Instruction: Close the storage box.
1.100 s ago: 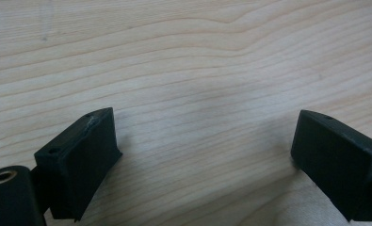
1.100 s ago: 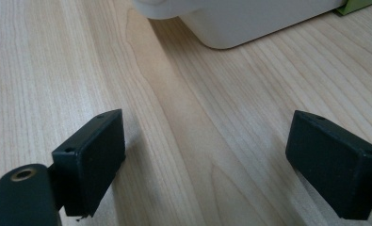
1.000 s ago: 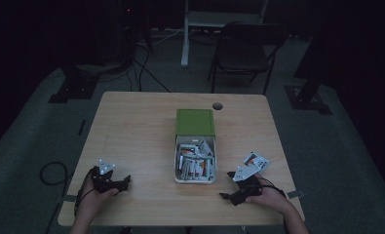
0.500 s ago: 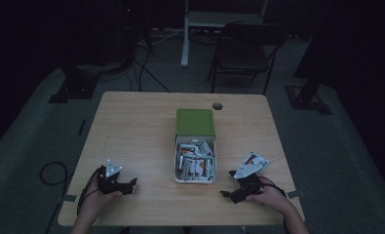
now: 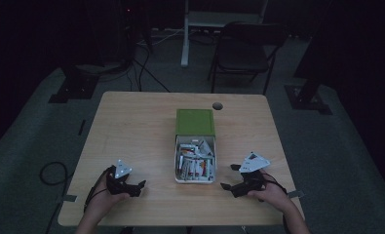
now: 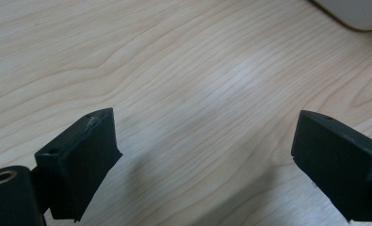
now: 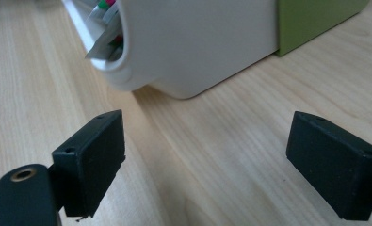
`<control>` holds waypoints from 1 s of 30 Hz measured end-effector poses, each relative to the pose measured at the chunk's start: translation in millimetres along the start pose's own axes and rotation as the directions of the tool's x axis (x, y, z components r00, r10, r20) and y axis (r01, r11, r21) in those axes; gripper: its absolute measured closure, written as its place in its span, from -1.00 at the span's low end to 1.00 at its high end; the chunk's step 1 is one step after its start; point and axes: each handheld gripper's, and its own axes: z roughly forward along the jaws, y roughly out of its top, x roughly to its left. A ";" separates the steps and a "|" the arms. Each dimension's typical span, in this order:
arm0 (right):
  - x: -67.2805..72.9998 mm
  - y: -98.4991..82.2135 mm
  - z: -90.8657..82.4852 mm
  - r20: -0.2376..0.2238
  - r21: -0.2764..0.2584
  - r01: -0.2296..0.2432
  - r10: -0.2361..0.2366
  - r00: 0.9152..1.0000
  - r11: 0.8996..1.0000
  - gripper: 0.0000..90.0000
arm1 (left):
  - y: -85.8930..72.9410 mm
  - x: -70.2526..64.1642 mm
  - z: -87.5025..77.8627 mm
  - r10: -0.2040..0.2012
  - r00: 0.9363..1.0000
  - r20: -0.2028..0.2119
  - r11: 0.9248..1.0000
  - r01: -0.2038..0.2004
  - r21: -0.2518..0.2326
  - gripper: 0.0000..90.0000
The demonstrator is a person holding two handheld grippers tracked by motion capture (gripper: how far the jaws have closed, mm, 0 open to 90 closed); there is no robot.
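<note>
A white box (image 5: 195,165) full of several small packets sits mid-table, its green lid (image 5: 195,122) slid back toward the far side. My left gripper (image 5: 142,185) rests near the front left of the wooden table (image 5: 131,126), open, its jaws pointing right toward the box with only bare wood between them (image 6: 207,155). A corner of the white box (image 6: 358,9) shows at the top right of the left gripper view. My right gripper (image 5: 229,178) lies at the front right, open, pointing left at the box. In the right gripper view the box wall (image 7: 198,42) and green lid (image 7: 315,19) stand just beyond the open gripper (image 7: 207,160).
A round cable hole (image 5: 217,106) is in the table near its far edge. A dark folding chair (image 5: 243,53) and a white desk leg (image 5: 185,34) stand beyond the table. Cables lie on the grey floor at the left (image 5: 53,170).
My left gripper has slid to the right along the front of the table, closer to the box. The right gripper has stayed where it was.
</note>
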 end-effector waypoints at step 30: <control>4.4 21.7 -2.2 -0.031 -0.109 -0.030 0.026 0.999 0.994 -0.74 | 46.7 -39.1 15.9 0.141 0.975 0.173 0.985 -0.120 -0.126 -0.82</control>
